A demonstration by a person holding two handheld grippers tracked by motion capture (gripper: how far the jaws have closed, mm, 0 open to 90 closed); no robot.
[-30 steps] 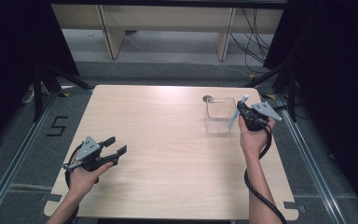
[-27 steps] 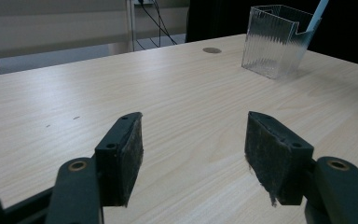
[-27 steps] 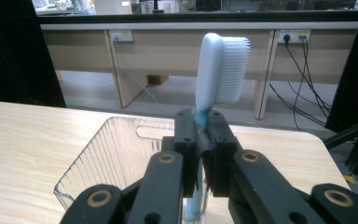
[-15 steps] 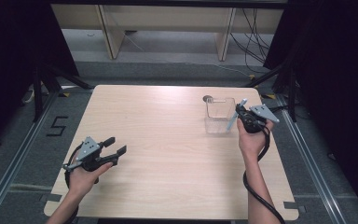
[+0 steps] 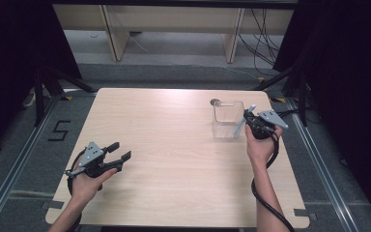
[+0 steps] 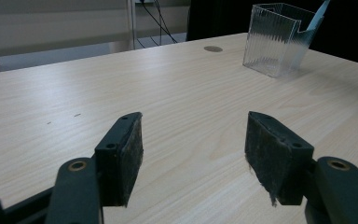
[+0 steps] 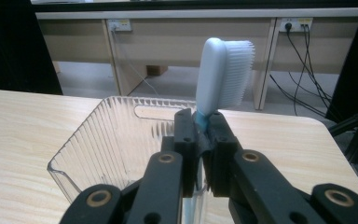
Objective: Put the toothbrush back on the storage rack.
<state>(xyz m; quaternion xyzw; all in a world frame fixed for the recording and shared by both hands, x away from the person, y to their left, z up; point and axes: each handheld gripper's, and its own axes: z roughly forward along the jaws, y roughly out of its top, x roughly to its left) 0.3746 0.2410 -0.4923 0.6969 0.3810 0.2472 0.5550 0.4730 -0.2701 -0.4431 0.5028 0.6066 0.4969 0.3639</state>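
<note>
Resting low at the near left of the table [image 5: 174,140], the left gripper [image 5: 121,153] sits in a hand with its two black jaws spread wide and nothing between them; in the left gripper view the pads [image 6: 129,154] frame only bare pale wood. A cable loops from it back under the wrist.

Across the table on the right side, farther off, the right gripper [image 5: 247,121] is raised in the other hand, its thick cable [image 5: 265,203] trailing down along the forearm toward the near edge. Its jaws are pinched tight on a toothbrush [image 7: 223,74], clamped on the blue neck just below the head. The white head with its bristles stands upright above the jaws in the right gripper view, bristles facing right there. From the high view the blue handle [image 5: 240,126] slants down at the right wall of a clear ribbed plastic box [image 5: 227,121], which stands upright on the table just beside the gripper; I cannot tell if the handle touches it.

Just beyond the box, near the far edge, a small round grey disc [image 5: 216,102] lies flat on the wood.
</note>
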